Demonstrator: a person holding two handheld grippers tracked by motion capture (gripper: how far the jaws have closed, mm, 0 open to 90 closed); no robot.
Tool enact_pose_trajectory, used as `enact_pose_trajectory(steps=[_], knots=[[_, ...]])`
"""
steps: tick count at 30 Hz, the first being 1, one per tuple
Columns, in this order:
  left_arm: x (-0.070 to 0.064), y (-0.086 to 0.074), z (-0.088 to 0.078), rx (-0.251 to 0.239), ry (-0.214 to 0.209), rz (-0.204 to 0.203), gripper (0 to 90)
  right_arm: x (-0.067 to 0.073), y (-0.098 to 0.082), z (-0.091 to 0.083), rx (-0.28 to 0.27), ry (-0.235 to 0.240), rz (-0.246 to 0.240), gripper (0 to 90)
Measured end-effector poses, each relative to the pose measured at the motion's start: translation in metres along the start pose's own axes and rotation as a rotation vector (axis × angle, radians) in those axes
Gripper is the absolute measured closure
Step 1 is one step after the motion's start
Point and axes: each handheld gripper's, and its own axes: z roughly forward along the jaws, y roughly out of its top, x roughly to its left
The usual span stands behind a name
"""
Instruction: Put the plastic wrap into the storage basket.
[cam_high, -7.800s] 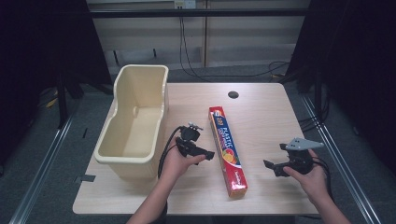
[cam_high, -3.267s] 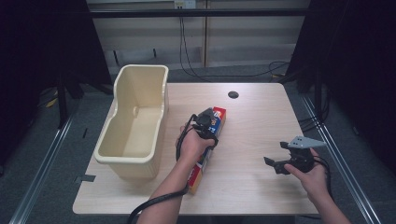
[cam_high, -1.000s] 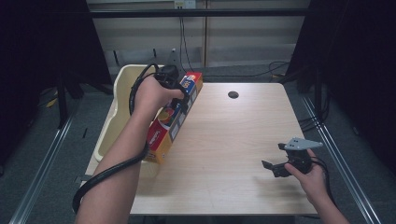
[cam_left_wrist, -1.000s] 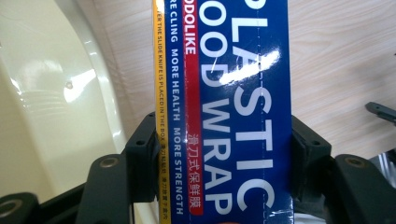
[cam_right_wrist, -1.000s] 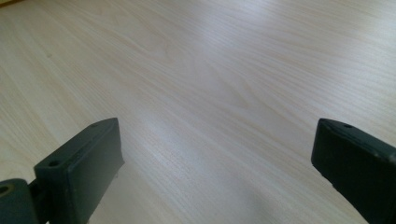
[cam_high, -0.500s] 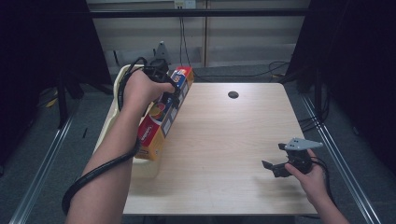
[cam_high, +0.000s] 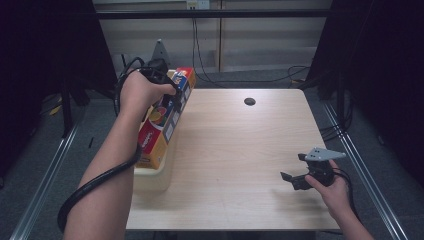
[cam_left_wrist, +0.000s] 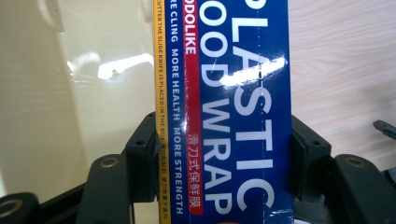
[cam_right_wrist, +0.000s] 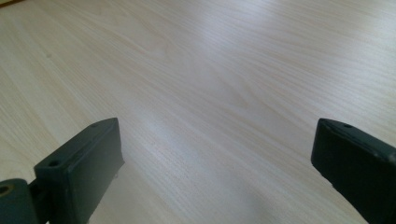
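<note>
Left gripper (cam_high: 172, 97) clamps plastic wrap box (cam_high: 162, 122) over bin (cam_high: 155, 172) | right gripper (cam_high: 295, 177) spread, idle | next: lower box, release

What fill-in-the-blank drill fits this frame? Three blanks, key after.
1. The left gripper has its jaws shut on the plastic wrap ____.
2. The plastic wrap box is held over the cream-coloured ____.
3. The right gripper sits near the table's right edge with its jaws ____ and nothing between them.

Missing words: box; bin; open
</note>
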Motion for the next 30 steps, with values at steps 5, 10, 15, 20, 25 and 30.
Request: enact_pose_trajectory(steps=[5,10,15,20,25,30], knots=[[0.007,-0.002,-0.005,-0.005,0.013,-0.012,40.6,0.0,0.0,0.0,-0.001,-0.007,-0.001,1.9],[0.014,-0.004,-0.009,-0.011,0.013,-0.024,40.5,0.0,0.0,0.0,-0.001,-0.006,0.0,2.1],[0.02,-0.006,-0.011,-0.014,0.021,-0.035,40.5,0.0,0.0,-0.001,-0.004,-0.006,-0.002,2.1],[0.029,-0.009,-0.013,-0.015,0.034,-0.06,40.6,-0.001,0.0,-0.001,-0.004,-0.004,0.001,2.1],[0.035,-0.012,-0.015,-0.02,0.031,-0.075,40.5,-0.001,0.0,-0.001,-0.003,-0.004,-0.002,2.1],[0.041,-0.015,-0.017,-0.018,0.039,-0.088,40.5,0.0,0.0,-0.001,-0.004,-0.004,-0.001,2.1]])
